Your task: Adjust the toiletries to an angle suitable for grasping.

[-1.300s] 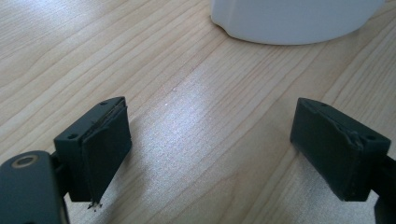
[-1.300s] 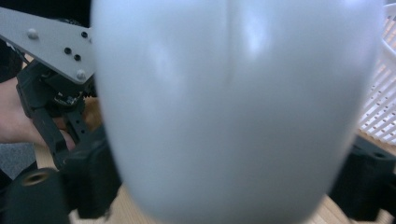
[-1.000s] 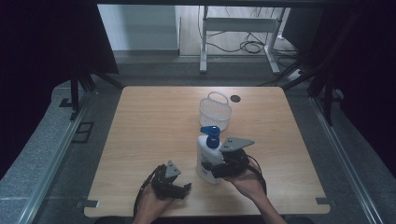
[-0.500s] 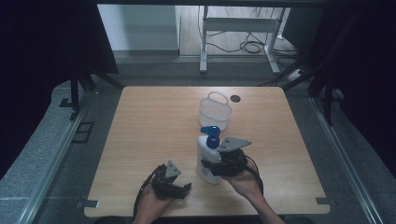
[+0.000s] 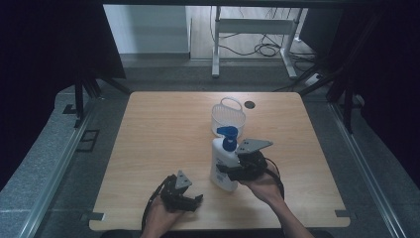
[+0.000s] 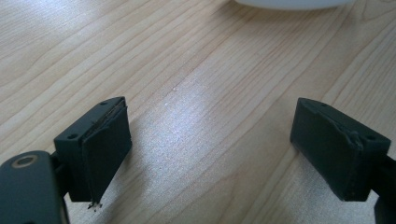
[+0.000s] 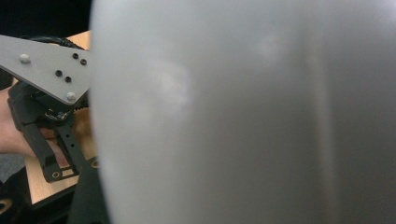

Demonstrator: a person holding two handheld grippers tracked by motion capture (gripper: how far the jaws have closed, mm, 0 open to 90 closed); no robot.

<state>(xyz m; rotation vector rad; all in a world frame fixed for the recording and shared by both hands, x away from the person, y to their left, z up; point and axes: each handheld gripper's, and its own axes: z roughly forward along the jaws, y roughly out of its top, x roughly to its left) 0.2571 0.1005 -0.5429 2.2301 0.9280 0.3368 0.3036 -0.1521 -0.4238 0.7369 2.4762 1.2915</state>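
A white pump bottle (image 5: 223, 166) with a blue pump head (image 5: 228, 136) stands upright on the wooden table (image 5: 163, 134), and the right gripper (image 5: 229, 170) is pressed against its right side, held in the person's right hand (image 5: 265, 186). In the right gripper view the bottle's pale wall (image 7: 243, 112) sits directly ahead of the jaws, so close that it blurs; the jaws appear to be on the bottle, but how tightly they clasp it I cannot tell. Beyond the bottle, away from the jaws, a white wire basket (image 5: 228, 115) stands on the table just behind the pump head, and a small dark round mark (image 5: 249, 104) lies on the tabletop beside the basket. The left gripper (image 5: 194, 202) rests low near the table's near edge, held in the left hand (image 5: 158, 218), well apart from the bottle. In the left gripper view its two black jaws stand wide apart with only bare wood grain (image 6: 201, 93) between them, gripping nothing; the bottle's rounded white base (image 6: 292, 3) shows far ahead of the jaws. The right gripper view also shows the left gripper (image 7: 60, 170) off to one side.
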